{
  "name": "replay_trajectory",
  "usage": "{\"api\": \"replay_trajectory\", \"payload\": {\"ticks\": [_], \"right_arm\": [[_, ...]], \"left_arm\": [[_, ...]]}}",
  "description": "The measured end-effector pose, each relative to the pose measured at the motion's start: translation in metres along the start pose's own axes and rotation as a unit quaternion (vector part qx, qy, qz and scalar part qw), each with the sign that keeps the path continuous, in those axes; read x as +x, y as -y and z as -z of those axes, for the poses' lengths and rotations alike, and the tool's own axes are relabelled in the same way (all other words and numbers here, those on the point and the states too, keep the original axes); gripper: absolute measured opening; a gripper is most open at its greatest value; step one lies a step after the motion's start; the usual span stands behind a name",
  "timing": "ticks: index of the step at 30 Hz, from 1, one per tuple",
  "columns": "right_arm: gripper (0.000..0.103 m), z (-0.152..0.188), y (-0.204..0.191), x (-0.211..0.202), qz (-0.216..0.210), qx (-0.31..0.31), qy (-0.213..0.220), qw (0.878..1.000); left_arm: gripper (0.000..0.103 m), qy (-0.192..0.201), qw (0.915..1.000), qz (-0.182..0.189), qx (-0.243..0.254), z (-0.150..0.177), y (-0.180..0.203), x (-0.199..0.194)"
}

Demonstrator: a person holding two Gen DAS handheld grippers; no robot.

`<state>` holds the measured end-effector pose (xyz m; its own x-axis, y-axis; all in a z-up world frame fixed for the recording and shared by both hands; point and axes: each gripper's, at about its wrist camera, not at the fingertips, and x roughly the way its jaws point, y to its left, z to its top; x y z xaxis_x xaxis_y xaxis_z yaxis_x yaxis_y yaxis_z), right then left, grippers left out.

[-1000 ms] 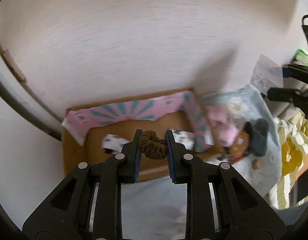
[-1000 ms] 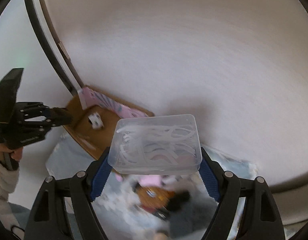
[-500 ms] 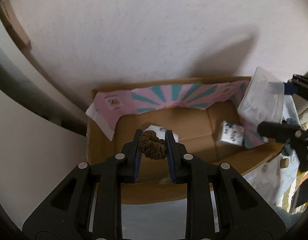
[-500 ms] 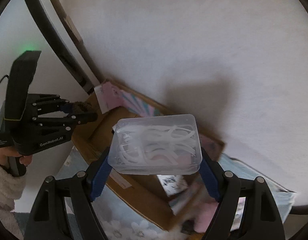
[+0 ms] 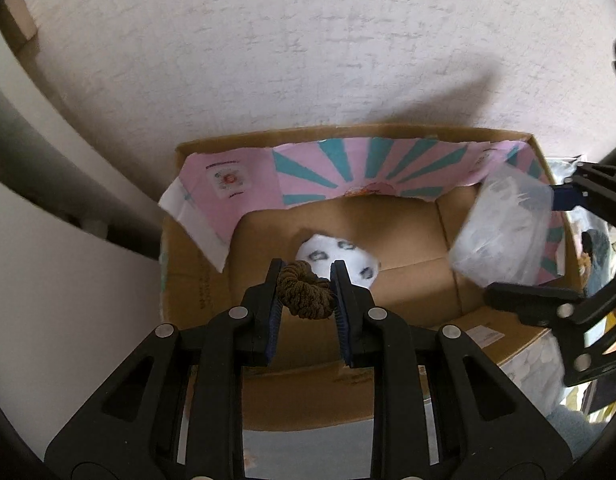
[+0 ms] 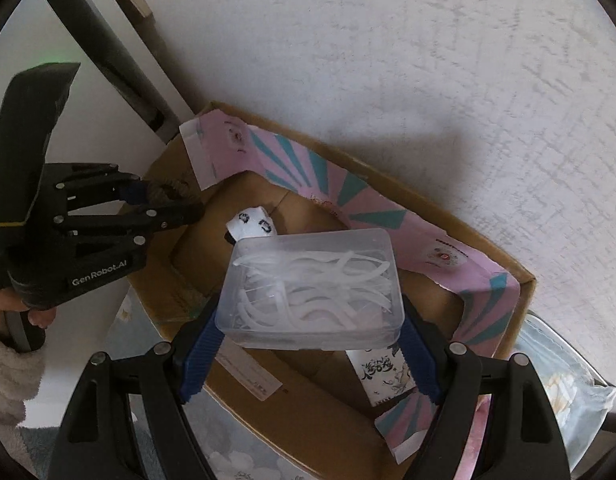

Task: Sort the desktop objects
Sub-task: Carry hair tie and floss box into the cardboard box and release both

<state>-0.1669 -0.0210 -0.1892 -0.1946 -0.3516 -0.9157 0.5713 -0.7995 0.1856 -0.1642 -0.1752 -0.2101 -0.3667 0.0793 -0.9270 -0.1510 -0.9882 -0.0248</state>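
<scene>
Two things are in our fingers, and both now hang over the cardboard box (image 5: 308,380), where a second ago they were off to the side and higher up. Our left gripper (image 5: 306,294) is squeezed nearly tight on the brown hair tie (image 5: 306,294). The fingers are just starting to let go, but the pads still press on the tie. It hangs above the white spotted packet (image 5: 340,256) lying on the box floor. Our right gripper (image 6: 308,344) stands wide and clamps the clear plastic case (image 6: 312,288) full of white floss picks, over the middle of the box. We think both things are about ready to drop in. The hair tie will likely go first.
</scene>
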Motion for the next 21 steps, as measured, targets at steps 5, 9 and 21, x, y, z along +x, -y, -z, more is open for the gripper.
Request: {"api": "replay_trajectory", "payload": {"ticks": [5,9,21], "right_arm": [[0.08,-0.004,-0.001,0.009,0.013,0.007,-0.01,1.0],[0.103,-0.003,0.002,0.012,0.015,0.015,-0.019,1.0],[0.103,0.009,0.002,-0.019,0.018,-0.02,0.006,1.0]], "left_arm": [[0.102,-0.002,0.9994,-0.036,-0.001,-0.001,0.007,-0.001],[0.103,0.006,0.9989,-0.044,-0.014,0.0,0.004,-0.005],[0.103,0.036,0.997,-0.051,-0.045,0.006,0.004,-0.042]]}}
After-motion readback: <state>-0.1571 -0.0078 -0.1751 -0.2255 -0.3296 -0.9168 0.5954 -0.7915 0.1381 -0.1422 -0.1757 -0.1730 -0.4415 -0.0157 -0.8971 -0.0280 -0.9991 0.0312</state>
